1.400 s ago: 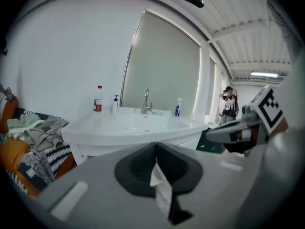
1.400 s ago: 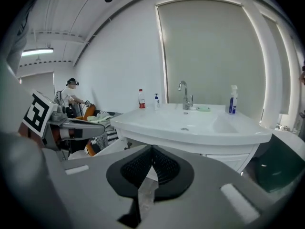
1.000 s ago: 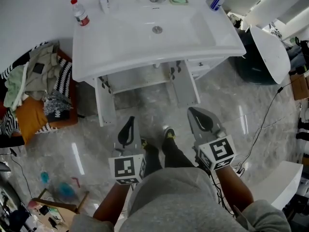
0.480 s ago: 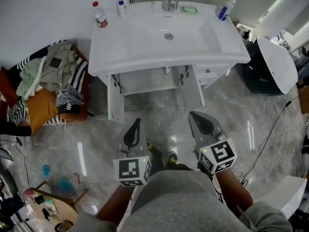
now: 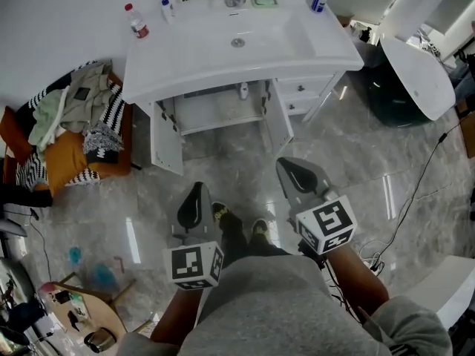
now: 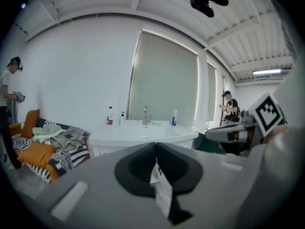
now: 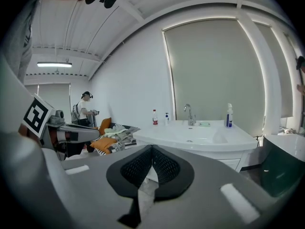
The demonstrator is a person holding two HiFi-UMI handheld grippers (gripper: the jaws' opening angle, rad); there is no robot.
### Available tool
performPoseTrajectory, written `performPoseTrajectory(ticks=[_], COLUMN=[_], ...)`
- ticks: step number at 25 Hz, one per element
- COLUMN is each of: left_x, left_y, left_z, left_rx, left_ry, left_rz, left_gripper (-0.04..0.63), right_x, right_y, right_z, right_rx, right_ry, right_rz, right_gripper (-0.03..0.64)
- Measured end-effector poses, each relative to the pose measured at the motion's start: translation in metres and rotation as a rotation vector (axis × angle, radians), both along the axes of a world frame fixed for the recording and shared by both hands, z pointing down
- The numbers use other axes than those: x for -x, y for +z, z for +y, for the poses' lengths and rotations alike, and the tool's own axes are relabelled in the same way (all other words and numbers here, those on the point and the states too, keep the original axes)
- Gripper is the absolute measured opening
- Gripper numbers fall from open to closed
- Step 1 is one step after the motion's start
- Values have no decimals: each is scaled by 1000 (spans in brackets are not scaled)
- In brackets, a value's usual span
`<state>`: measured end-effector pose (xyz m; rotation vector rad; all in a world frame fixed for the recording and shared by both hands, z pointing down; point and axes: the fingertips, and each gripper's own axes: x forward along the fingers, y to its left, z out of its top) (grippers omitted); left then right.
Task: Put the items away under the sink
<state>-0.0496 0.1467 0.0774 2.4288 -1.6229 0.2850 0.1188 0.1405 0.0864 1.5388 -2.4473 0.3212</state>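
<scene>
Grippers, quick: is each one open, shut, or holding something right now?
Left grey two-jaw gripper: shut, jaw tips together, holding nothing.
Right grey two-jaw gripper: shut, jaw tips together, holding nothing.

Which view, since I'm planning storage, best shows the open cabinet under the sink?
The head view: it looks down into the open cabinet, both doors swung out, shelf visible. In the left gripper view the tongs hide nearly all of it; the right gripper view shows only its drawer side.
</scene>
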Motion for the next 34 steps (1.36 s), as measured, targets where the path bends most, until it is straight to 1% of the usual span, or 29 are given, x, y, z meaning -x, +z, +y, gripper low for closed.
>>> performPoseTrajectory(ticks=[3, 6, 8, 11, 19, 26, 34], left_x=[-5, -14, -19, -18, 7, 21, 26], left_y=[-4, -8, -11, -14, -15, -13, -19], left_z=[8, 10, 10, 11, 11, 13, 18], left_rx=[4, -13, -18, -12, -29, -19, -38], left_ry=[-12, 3, 17, 38, 64, 66, 79], left_rz=[-2, -16, -11, 6, 23, 47, 51], left_gripper=[12, 12, 12, 12, 12, 12, 12], right_x=[-10, -17, -19, -17, 0, 8, 18], right_y=[-3, -6, -5, -4, -8, -17, -17], right_z=[8, 15, 18, 19, 24, 30, 35], right_rx=[9, 10, 18, 25, 8, 1, -1], right_ry=[11, 30, 35, 55, 103, 120, 120], right_rz=[-37, -69, -82, -74, -60, -50, -44], right_gripper=[1, 2, 2, 2, 2, 2, 2])
